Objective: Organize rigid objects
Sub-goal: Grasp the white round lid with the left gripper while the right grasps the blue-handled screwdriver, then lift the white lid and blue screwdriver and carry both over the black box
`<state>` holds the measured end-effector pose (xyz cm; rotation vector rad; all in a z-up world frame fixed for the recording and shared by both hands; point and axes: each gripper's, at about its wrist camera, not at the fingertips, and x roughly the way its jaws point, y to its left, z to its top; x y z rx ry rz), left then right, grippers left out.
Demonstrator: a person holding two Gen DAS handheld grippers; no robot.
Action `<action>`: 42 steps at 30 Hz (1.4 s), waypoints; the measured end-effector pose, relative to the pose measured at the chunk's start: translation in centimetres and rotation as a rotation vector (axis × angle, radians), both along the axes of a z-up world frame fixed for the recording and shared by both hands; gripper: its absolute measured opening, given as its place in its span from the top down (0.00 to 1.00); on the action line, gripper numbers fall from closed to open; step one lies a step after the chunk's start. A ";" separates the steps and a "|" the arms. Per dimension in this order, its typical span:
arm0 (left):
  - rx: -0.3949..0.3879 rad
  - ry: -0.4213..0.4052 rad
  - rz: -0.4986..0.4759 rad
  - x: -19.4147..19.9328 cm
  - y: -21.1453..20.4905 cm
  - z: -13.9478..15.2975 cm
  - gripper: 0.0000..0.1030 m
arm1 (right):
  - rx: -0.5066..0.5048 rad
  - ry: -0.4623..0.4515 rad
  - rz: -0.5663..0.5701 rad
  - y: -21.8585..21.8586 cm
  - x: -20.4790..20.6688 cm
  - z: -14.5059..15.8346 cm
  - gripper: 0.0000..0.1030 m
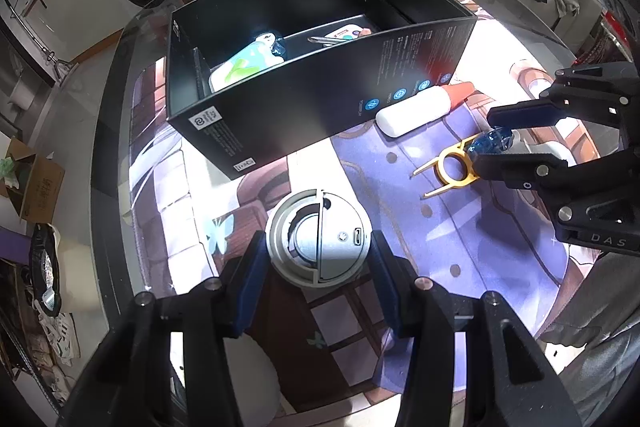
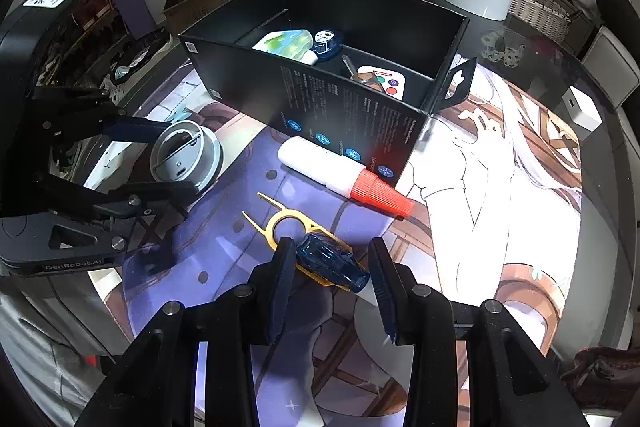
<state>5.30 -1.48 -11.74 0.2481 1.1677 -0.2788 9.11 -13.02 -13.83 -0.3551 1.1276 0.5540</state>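
The black box (image 2: 340, 107) stands open-topped on the table (image 1: 120, 131) and serves as the reference point. Two loose items are under the grippers. The grey round device (image 1: 318, 241) lies on the table in front of the box's near wall; it appears to be hard moulded plastic, stiff and of moderate weight, and its smooth curved side is likely to slip unless pinched squarely across the widest part. The left hand-held gripper (image 1: 316, 267) straddles it with jaws spread and not yet pressing. The blue translucent piece (image 2: 332, 263) lies further from the box, resting on the yellow forked tool (image 2: 288, 227); it looks light, rigid and glossy, best taken across its thicker body. The right hand-held gripper (image 2: 330, 279) is released, fingers on either side of it; whether the left finger touches it cannot be determined from this angle. Obstructions: the white tube with orange cap (image 2: 340, 171) lies against the foot of the box's near wall, between both items and the box. The box's tall wall requires a clear lift over it. Inside are a green-and-white packet (image 2: 286, 45) and a white remote (image 2: 384, 81), limiting free floor.
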 end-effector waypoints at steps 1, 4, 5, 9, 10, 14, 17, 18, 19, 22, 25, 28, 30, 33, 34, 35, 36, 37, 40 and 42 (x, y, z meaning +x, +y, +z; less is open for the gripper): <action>-0.001 0.000 0.001 0.1 -0.1 0.0 0.52 | 0.000 0.000 -0.001 0.0 0.0 0.0 0.63; -0.001 -0.001 0.000 0.2 -0.1 0.0 0.52 | -0.003 0.006 -0.005 0.0 0.0 -0.2 0.72; 0.000 -0.001 -0.001 0.2 -0.1 0.0 0.52 | -0.009 0.004 -0.004 0.0 -0.1 -0.2 0.73; 0.003 -0.005 -0.003 0.3 -0.4 0.0 0.52 | -0.029 -0.019 -0.004 0.0 -0.4 -0.1 0.83; 0.004 -0.005 0.000 0.3 -0.4 -0.1 0.52 | -0.028 -0.023 -0.007 -0.1 -0.5 0.2 0.83; 0.007 -0.008 0.005 0.6 -0.3 0.0 0.53 | -0.034 -0.038 -0.011 -0.1 -0.7 0.6 0.84; 0.018 -0.021 0.006 0.7 -0.4 0.1 0.53 | -0.032 -0.049 -0.013 -0.1 -0.7 0.9 0.84; 0.022 -0.034 0.010 0.6 -0.3 0.3 0.53 | -0.031 -0.056 -0.017 -0.2 -0.8 1.1 0.84; 0.023 -0.052 0.011 0.6 -0.3 0.6 0.53 | -0.029 -0.066 -0.022 -0.2 -0.8 1.3 0.84; 0.008 -0.100 0.003 0.4 -0.2 1.6 0.53 | -0.011 -0.107 -0.041 -0.5 -0.9 2.1 0.84; -0.006 -0.193 -0.011 -0.3 -0.2 3.3 0.53 | 0.029 -0.179 -0.055 -0.6 -1.2 3.7 0.84; -0.025 -0.285 -0.014 -1.1 -0.2 5.0 0.53 | 0.072 -0.256 -0.067 -0.8 -1.6 5.4 0.84; -0.044 -0.363 -0.015 -1.8 -0.2 6.4 0.53 | 0.110 -0.311 -0.072 -0.9 -2.0 6.7 0.84; -0.076 -0.476 -0.013 -2.8 0.0 8.5 0.53 | 0.162 -0.416 -0.073 -0.9 -2.9 8.7 0.84; -0.089 -0.515 -0.008 -3.2 0.2 9.2 0.53 | 0.179 -0.460 -0.067 -0.9 -3.4 9.4 0.84; -0.099 -0.547 -0.002 -3.4 0.3 9.7 0.53 | 0.189 -0.505 -0.064 -0.9 -3.9 10.1 0.84; -0.104 -0.569 0.002 -3.6 0.3 10.1 0.53 | 0.198 -0.542 -0.060 -0.9 -4.4 10.7 0.84; -0.108 -0.603 0.009 -3.8 0.4 10.6 0.53 | 0.210 -0.579 -0.057 -0.9 -4.9 11.3 0.84; -0.110 -0.661 0.022 -4.3 0.7 11.5 0.53 | 0.237 -0.658 -0.054 -0.8 -5.9 12.6 0.84; -0.117 -0.685 0.033 -4.4 1.0 11.8 0.53 | 0.242 -0.680 -0.054 -0.7 -6.3 12.9 0.84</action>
